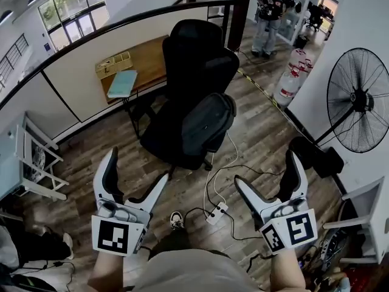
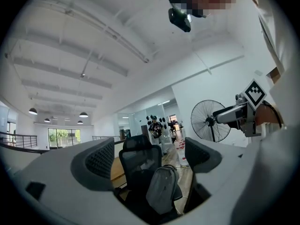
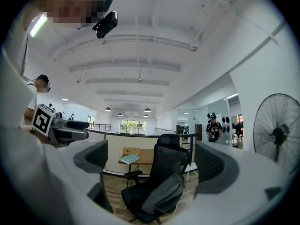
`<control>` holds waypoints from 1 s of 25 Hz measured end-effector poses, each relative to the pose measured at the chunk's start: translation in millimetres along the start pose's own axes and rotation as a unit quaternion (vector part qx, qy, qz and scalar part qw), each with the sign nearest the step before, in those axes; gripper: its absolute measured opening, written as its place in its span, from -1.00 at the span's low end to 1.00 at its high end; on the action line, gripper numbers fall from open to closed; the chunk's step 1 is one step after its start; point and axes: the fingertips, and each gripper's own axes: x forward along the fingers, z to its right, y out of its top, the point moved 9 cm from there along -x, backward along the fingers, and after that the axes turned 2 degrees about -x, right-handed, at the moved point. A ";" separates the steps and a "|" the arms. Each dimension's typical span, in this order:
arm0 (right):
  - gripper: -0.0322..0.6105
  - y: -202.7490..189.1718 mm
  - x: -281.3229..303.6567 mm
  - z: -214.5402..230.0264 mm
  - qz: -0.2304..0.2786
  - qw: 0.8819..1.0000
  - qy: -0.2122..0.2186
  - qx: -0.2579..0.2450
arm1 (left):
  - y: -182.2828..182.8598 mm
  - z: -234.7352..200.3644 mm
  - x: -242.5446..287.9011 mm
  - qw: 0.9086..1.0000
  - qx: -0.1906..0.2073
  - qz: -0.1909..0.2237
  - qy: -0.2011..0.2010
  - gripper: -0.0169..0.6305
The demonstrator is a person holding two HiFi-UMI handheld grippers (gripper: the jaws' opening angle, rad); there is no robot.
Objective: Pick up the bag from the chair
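Both tongs are spread, with nothing between the jaws. Left tongs [image 1: 138, 164] and right tongs [image 1: 265, 167] are held low ahead of me, side by side, aimed at the chair [image 1: 197, 59] and well short of it. The bag [image 1: 206, 123] sits on the seat, leaning on the backrest, untouched. My reading: the jaws are kept wide so either can take the bag's top once I close in; the approach is not yet begun. Only the head view shows the power strip [image 1: 217, 213] on the floor between me and the chair, which I judge a trip risk. The right gripper view shows the bag's slumped side and a book [image 3: 130, 158] on the tabletop [image 3: 147, 157] behind. The left gripper view frames the bag between its jaws, with the fan [image 2: 211, 121] to the right.
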 end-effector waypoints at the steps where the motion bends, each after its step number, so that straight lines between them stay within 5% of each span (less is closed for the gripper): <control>1: 0.94 1.2 16.5 -3.7 -0.001 1.000 -0.004 0.000 | -2.7 -16.0 9.1 1.000 -0.001 0.000 -0.003 0.44; 12: 0.94 11.9 143.4 -25.9 -0.008 0.999 -0.046 -0.012 | -22.2 -142.7 87.5 1.000 -0.009 0.020 -0.015 0.44; 25: 0.94 -22.1 221.0 1.3 -0.038 0.996 -0.078 0.010 | -58.0 -188.1 165.7 0.999 -0.011 -0.004 -0.042 0.44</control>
